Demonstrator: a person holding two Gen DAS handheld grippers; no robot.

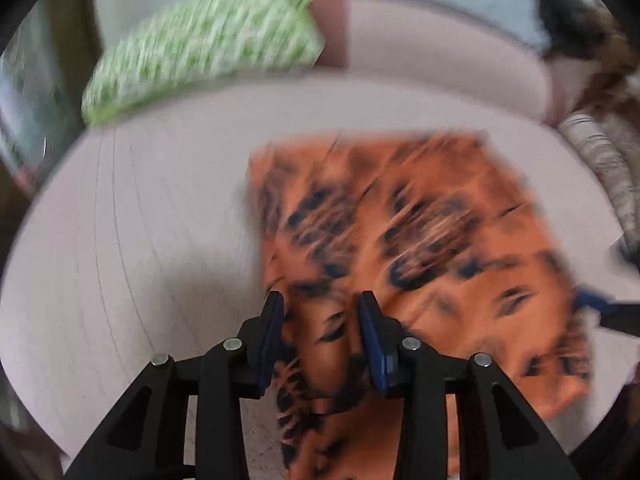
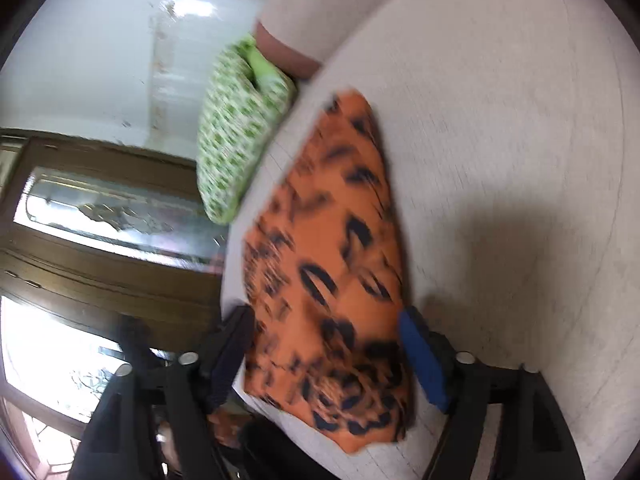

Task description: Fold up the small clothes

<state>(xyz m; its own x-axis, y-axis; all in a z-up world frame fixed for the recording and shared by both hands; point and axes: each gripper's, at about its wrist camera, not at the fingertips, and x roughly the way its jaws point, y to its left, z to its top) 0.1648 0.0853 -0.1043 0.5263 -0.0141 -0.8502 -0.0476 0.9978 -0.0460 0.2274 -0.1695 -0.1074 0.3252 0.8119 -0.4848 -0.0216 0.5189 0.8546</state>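
An orange cloth with dark blue leopard-like marks (image 1: 420, 240) lies spread on a pale bed surface (image 1: 140, 240). My left gripper (image 1: 322, 312) is open, its jaws astride the cloth's near edge, low over it. In the right wrist view the same cloth (image 2: 332, 264) lies in a long folded shape. My right gripper (image 2: 328, 336) is open wide, with the cloth between its fingers. The right gripper's blue tip shows at the cloth's right edge in the left wrist view (image 1: 592, 300). Both views are blurred by motion.
A green-and-white patterned cushion (image 1: 200, 48) lies at the far side of the bed, also in the right wrist view (image 2: 236, 132). A pink pillow (image 1: 440, 48) and a brown furry thing (image 1: 592, 52) lie at the back right. A wooden glass door (image 2: 100, 220) stands beyond the bed edge.
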